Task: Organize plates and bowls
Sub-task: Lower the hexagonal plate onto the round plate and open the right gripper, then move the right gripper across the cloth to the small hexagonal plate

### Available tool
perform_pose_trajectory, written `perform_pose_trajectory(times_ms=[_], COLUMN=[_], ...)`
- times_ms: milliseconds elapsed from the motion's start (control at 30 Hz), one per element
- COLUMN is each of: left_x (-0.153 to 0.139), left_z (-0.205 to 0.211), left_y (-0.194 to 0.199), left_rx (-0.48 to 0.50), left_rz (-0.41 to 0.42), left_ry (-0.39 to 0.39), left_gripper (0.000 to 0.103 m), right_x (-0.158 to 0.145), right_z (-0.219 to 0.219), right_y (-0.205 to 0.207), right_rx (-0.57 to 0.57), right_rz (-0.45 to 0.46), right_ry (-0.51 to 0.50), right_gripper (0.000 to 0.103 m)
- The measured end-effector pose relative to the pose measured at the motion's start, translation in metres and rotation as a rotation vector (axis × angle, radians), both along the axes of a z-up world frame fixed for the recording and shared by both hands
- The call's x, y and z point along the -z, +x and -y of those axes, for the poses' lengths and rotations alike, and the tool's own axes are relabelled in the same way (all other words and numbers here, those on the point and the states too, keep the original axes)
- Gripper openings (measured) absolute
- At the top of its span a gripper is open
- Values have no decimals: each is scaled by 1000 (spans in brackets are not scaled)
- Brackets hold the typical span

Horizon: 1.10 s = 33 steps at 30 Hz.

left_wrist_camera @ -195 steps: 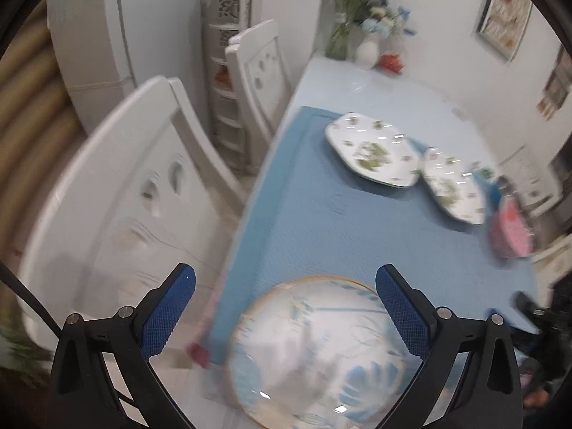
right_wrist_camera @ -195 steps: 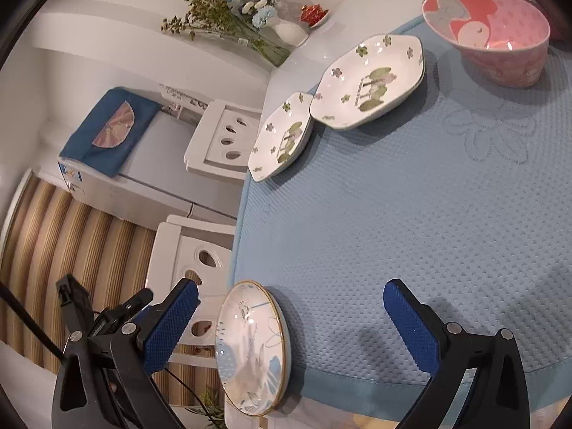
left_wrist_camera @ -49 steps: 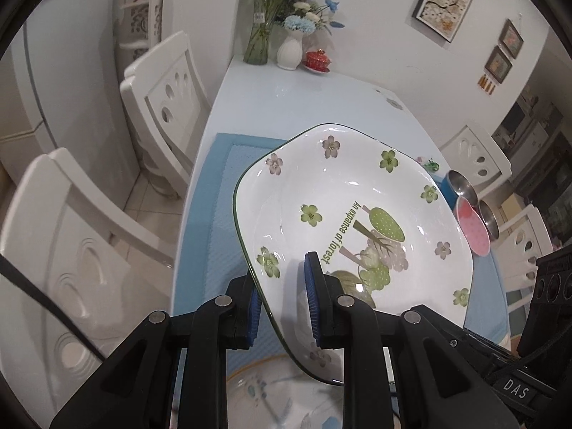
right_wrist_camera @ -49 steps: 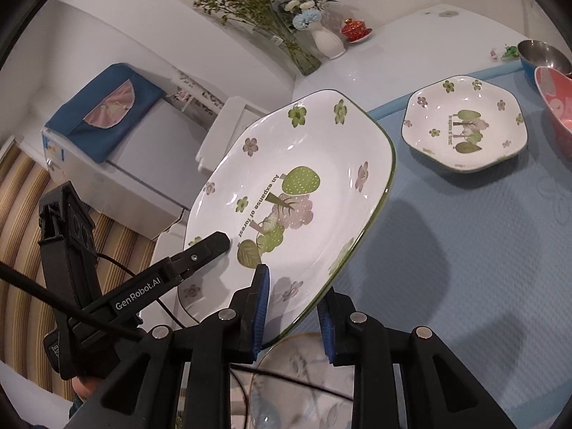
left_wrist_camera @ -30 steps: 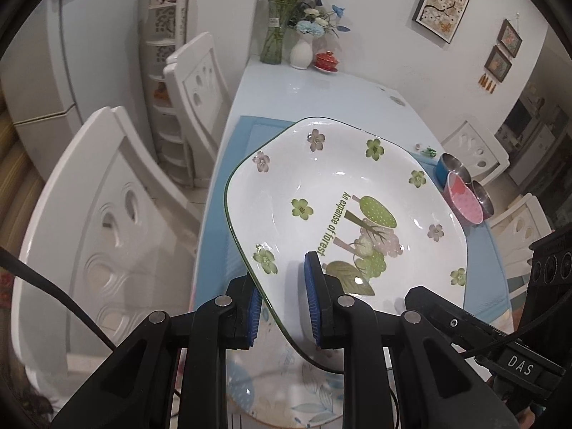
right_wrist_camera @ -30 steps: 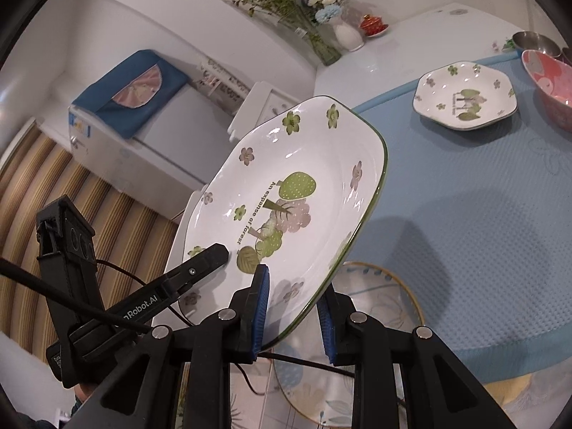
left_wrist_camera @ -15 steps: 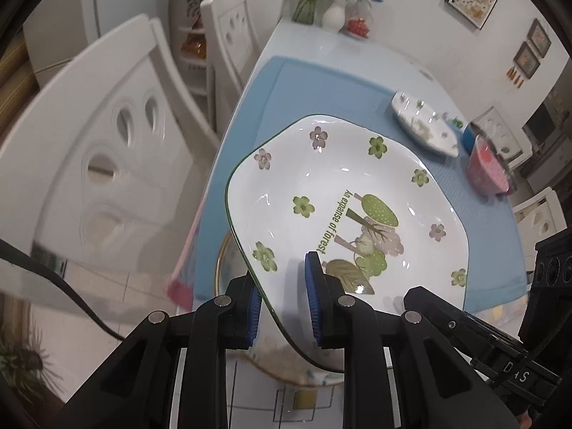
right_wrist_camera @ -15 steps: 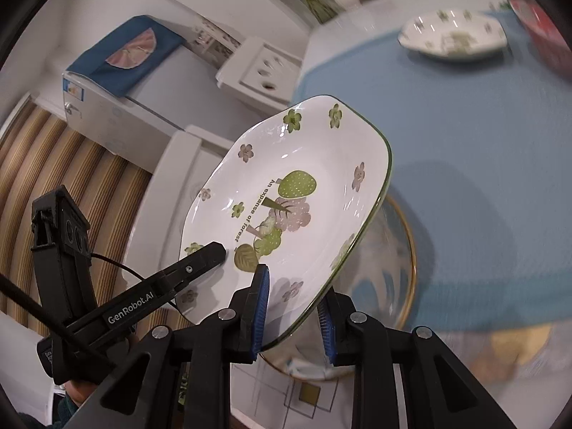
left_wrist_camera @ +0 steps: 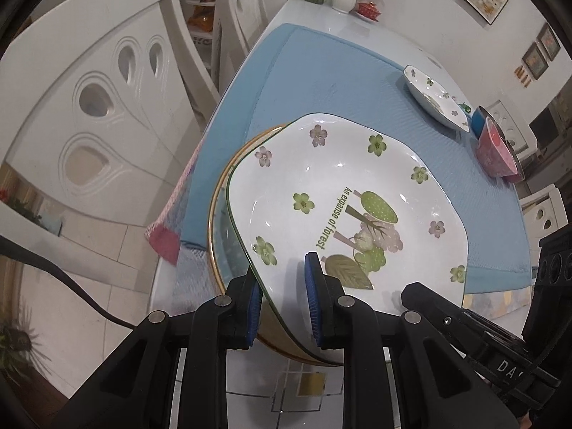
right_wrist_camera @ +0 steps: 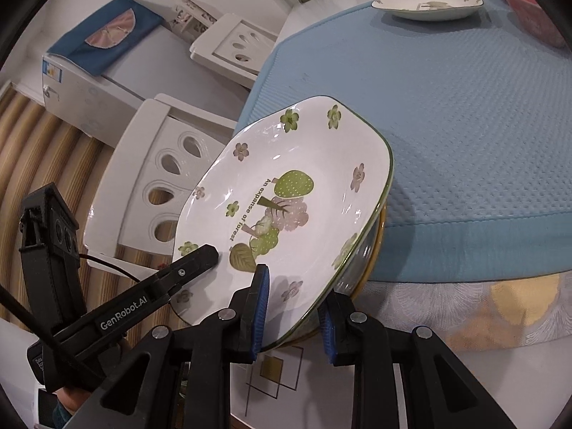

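You are clamping both grippers, left gripper and right gripper, on forest plate rim, frame centre, plate tilting just above gold-rimmed plate at table edge.

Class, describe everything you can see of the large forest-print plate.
The large forest-print plate looks like glossy white ceramic, squarish with rounded corners, a thin green rim, scattered flowers, trees and the words "An expanse of forest". It tilts above the gold-rimmed plate, its near edge clamped by the left gripper and right gripper.
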<state>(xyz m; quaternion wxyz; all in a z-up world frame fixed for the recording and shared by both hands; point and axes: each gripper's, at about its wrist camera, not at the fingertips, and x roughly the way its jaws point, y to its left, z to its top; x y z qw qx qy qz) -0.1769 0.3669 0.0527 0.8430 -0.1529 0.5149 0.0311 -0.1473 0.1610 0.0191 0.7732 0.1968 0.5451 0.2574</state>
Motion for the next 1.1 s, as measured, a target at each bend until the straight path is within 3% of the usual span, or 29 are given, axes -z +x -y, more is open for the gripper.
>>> perform_pose_trajectory(times_ms=[300,400,467,500,533,567,633,733,867,1000,1100], left_x=[5,0,-8,-12,-17,-23,-33,-51,-76,-93,-105], left_z=[-6,-6,-5,-5,-5,-6,-11,-19,-26,-15,-5], left_y=[-2,-5,-10,-12,-14,-18,-21,-24,-20,-5,3], left_rx=[-35,-27,-21,-19,-17,-16,-21,-38,-48,10,38], left_rz=[-18,17,31,42,53,65,79,93,132,135,177], left_ry=[-11,42,105,128,145,156,156,157,146,204,211], left_gripper=[20,32,39,41,50,63,74,78,103,103,103], right_x=[1,2,1,-3,-8,-12,-26,-40,-61,-80,-93], right_z=[-10,-15,-17,-18,-19,-18,-16,-4,15,35,52], right_y=[5,6,4,2,-1,-4,-10,-16,-23,-23,-27], right_rx=[-33,-48,-62,-80,-90,-94,-107,-84,-5,85,144], right_rz=[-15,-52,-64,-54,-36,-23,12,23,102,168,212], right_ry=[-54,-68,-59,-49,-55,-67,-83,-40,-67,-124,-156], right_gripper=[25,27,34,45,54,55,58,71,79,96,96])
